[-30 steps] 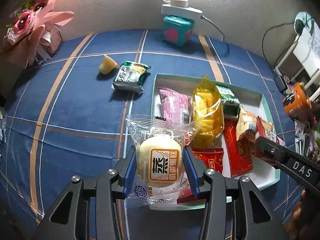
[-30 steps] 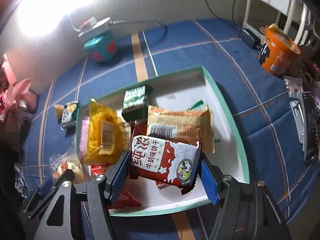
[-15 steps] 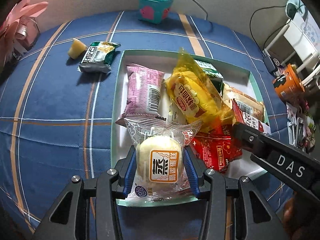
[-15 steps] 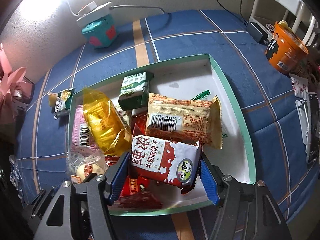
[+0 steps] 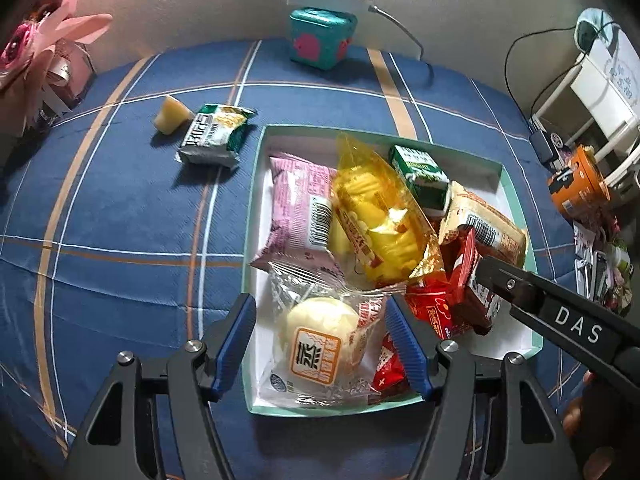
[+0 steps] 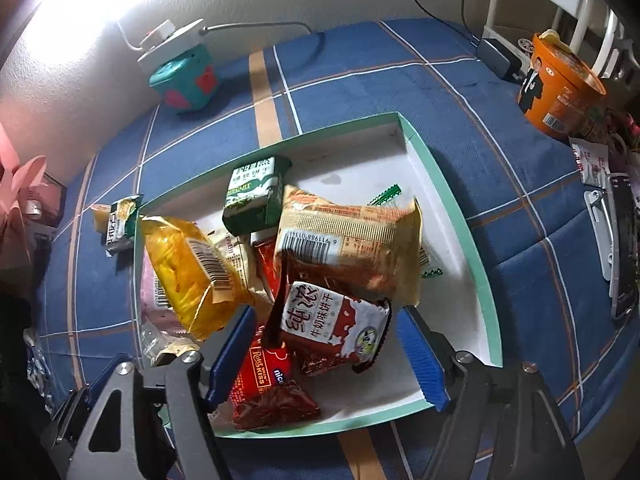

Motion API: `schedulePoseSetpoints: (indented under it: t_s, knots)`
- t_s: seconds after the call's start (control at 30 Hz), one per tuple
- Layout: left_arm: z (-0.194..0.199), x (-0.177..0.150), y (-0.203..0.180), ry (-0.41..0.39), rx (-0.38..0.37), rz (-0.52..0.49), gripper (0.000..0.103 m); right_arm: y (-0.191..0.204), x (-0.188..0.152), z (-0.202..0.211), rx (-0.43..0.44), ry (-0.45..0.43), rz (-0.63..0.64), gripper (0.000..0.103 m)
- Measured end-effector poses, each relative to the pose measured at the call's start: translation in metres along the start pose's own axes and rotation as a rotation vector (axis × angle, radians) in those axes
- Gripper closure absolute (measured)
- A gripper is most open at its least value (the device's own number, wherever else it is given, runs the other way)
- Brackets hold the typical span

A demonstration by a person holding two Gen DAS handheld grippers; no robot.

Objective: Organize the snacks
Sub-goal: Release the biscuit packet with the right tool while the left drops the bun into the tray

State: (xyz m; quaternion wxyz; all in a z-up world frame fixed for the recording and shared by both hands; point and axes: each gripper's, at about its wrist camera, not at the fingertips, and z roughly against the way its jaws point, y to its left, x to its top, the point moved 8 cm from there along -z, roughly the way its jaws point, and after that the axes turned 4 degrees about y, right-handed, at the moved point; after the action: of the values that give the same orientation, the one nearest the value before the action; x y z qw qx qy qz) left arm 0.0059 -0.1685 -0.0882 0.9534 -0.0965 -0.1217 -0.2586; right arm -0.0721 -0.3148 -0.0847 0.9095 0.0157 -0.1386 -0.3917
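Observation:
A white box with a teal rim (image 5: 360, 130) holds several snack packets. My left gripper (image 5: 320, 344) hangs over its near left corner, jaws opening. A clear-wrapped white bun (image 5: 320, 340) lies in the box between the blue pads, and neither pad touches it. My right gripper (image 6: 326, 356) is over the box's near side (image 6: 452, 216), jaws opening too. A red-and-white biscuit pack (image 6: 332, 324) rests tilted on other packets between its pads, free of both. One of the right gripper's fingers (image 5: 520, 292) shows in the left wrist view beside that pack.
A green packet (image 5: 214, 136) and a yellow piece (image 5: 170, 120) lie on the blue checked cloth left of the box. A teal cube (image 5: 320, 38) and power strip stand by the wall. An orange cup (image 6: 560, 92) and clutter sit at the right, pink flowers (image 5: 48, 52) at the left.
Both grippers have spread their jaws. The bun has left the left pads and lies in the box. The biscuit pack has dropped from the right pads onto the packets.

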Motion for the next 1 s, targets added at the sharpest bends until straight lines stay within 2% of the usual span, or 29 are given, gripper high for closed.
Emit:
schedulePoseSetpoints:
  t_s: [0.03, 0.13, 0.3, 0.37, 0.43, 0.57, 0.63, 0.67, 0.73, 1.0]
  knots:
    - [0.002, 0.001, 0.003, -0.005, 0.002, 0.009, 0.034, 0.0, 0.001, 0.001, 0.001, -0.002, 0.0, 0.026]
    - [0.007, 0.006, 0.016, -0.03, 0.033, 0.049, 0.022, -0.001, 0.001, 0.002, 0.005, -0.007, 0.002, 0.026]
    - [0.019, 0.017, 0.055, -0.089, 0.124, 0.155, 0.022, 0.001, 0.001, 0.005, 0.001, -0.014, 0.01, 0.026]
    - [0.022, 0.018, 0.068, -0.1, 0.147, 0.184, 0.016, 0.005, 0.001, 0.006, 0.001, -0.018, 0.024, 0.026]
    - [0.024, 0.02, 0.08, -0.107, 0.164, 0.213, 0.011, 0.011, 0.001, 0.007, 0.006, -0.022, 0.038, 0.026]
    - [0.028, 0.02, 0.092, -0.113, 0.161, 0.245, 0.011, 0.019, 0.001, 0.009, 0.003, -0.029, 0.064, 0.025]
    - [0.03, 0.02, 0.096, -0.12, 0.171, 0.252, 0.008, 0.023, 0.001, 0.01, 0.001, -0.033, 0.078, 0.02]
    - [0.03, 0.02, 0.099, -0.122, 0.187, 0.255, 0.001, 0.024, 0.001, 0.01, 0.006, -0.036, 0.081, 0.011]
    - [0.029, 0.021, 0.102, -0.123, 0.199, 0.259, 0.0, 0.028, 0.001, 0.009, 0.026, -0.039, 0.086, 0.0]
    - [0.032, 0.027, 0.112, -0.135, 0.189, 0.277, 0.0, 0.034, 0.0, 0.011, 0.031, -0.052, 0.094, 0.0]
